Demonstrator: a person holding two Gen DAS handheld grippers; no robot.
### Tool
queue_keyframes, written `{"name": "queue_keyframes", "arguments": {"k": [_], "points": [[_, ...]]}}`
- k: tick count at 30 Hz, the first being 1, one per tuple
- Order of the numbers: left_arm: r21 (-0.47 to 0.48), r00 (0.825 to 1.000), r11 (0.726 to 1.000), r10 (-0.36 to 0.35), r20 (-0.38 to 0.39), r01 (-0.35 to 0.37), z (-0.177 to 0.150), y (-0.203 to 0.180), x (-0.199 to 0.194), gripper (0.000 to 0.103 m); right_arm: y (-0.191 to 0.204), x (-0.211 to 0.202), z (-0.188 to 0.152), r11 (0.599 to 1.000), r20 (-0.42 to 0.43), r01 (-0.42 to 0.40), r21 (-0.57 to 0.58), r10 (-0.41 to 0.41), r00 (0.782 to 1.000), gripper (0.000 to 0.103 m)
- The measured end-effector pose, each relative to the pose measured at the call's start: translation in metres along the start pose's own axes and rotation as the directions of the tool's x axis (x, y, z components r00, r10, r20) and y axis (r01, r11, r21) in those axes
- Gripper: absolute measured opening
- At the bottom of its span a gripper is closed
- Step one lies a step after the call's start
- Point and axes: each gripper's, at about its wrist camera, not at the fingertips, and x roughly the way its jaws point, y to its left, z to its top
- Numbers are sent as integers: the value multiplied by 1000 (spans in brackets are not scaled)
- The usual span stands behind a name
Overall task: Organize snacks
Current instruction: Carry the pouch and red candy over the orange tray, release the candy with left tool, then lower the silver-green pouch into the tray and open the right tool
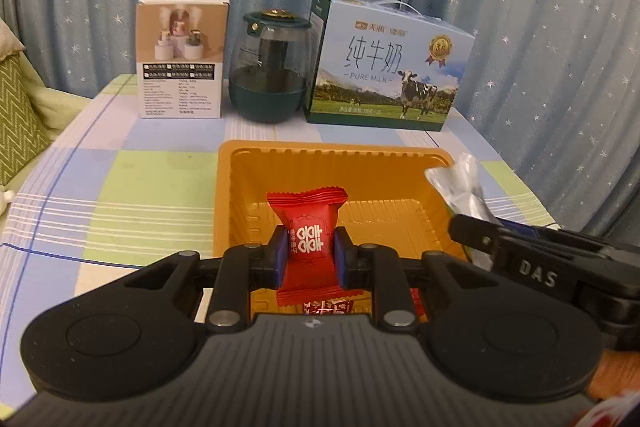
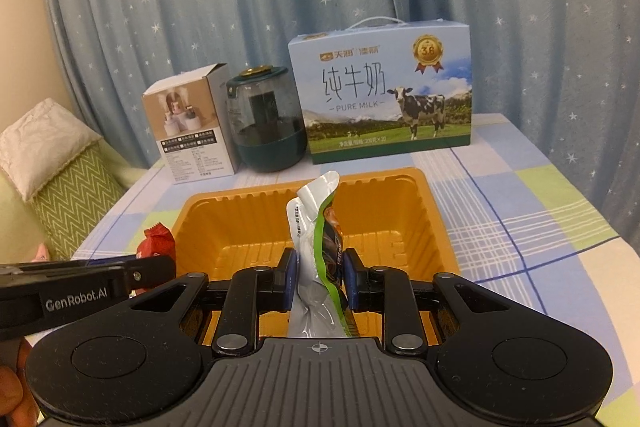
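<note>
My left gripper point(image 1: 308, 253) is shut on a red candy packet point(image 1: 310, 231) with white characters, held upright over the near part of the orange plastic tray point(image 1: 240, 187). Another red packet point(image 1: 328, 307) shows just below it, partly hidden by the gripper body. My right gripper point(image 2: 320, 275) is shut on a silver pouch with a green edge point(image 2: 316, 247), standing upright above the same orange tray point(image 2: 400, 211). In the left wrist view the silver pouch point(image 1: 460, 183) and the right gripper's black side show at the tray's right rim. The red candy point(image 2: 156, 241) peeks out left of the tray.
At the back of the checked tablecloth point(image 1: 120, 187) stand a white product box point(image 1: 182, 55), a dark green jar with a clear body point(image 1: 270, 67) and a blue Pure Milk carton point(image 1: 388, 67). A starred blue curtain hangs behind. A green zigzag cushion point(image 2: 76, 195) lies at the left.
</note>
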Motion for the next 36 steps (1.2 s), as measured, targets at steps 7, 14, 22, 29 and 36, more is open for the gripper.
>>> {"name": "queue_keyframes", "arguments": {"k": [7, 14, 22, 29, 36], "points": [[-2, 1000, 1000, -10, 0, 10, -1, 4, 12, 21, -2, 12, 1, 1000, -9, -15, 18, 15, 1000, 25], [-18, 1000, 1000, 17, 2, -17, -3, 11, 13, 37, -5, 14, 1, 999, -17, -19, 34, 20, 1000, 25], [-26, 1000, 999, 21, 6, -21, -2, 15, 9, 39, -4, 14, -1, 998, -18, -39, 46, 40, 999, 25], [-20, 1000, 1000, 20, 1, -20, -4, 14, 9, 39, -4, 16, 0, 996, -14, -48, 69, 49, 999, 25], [-25, 999, 999, 34, 0, -34, -6, 19, 7, 39, -7, 18, -1, 990, 11, -92, 106, 91, 996, 29]]}}
